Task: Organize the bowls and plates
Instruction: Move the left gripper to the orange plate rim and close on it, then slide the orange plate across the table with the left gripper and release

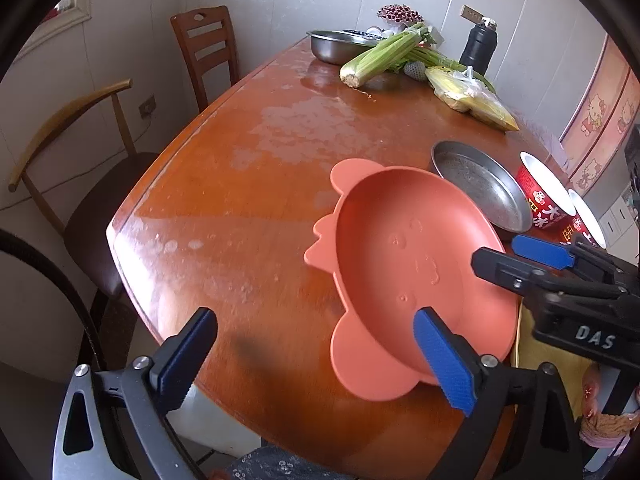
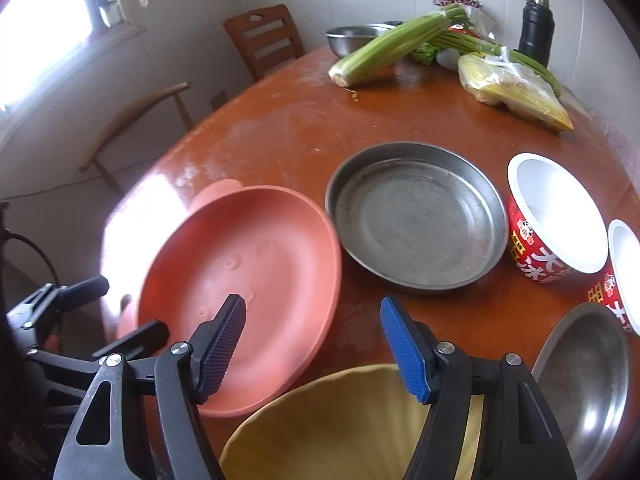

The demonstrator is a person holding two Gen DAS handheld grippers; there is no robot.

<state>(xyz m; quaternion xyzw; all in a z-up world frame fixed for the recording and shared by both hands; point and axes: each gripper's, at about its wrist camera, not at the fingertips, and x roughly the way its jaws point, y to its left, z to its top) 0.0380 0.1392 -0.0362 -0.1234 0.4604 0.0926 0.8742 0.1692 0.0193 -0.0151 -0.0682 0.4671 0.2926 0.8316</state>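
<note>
A salmon-pink animal-shaped plate [image 1: 404, 264] lies on the wooden table [image 1: 240, 184], and shows in the right wrist view [image 2: 248, 276] too. My left gripper [image 1: 320, 356] is open, its right finger over the plate's near rim. My right gripper [image 2: 316, 348] is open above the gap between the pink plate and a yellow bowl [image 2: 340, 420]; it shows in the left wrist view [image 1: 516, 252]. A round steel pan [image 2: 416, 216] sits beyond the pink plate. Two red-and-white bowls [image 2: 552, 216] [image 2: 622, 280] and a steel bowl [image 2: 588, 376] stand to the right.
At the table's far end lie celery [image 2: 392, 44], a bag of corn [image 2: 516, 88], a steel basin [image 2: 352, 38] and a black flask [image 2: 536, 32]. Two chairs [image 1: 208, 48] [image 1: 80, 184] stand along the table's left side.
</note>
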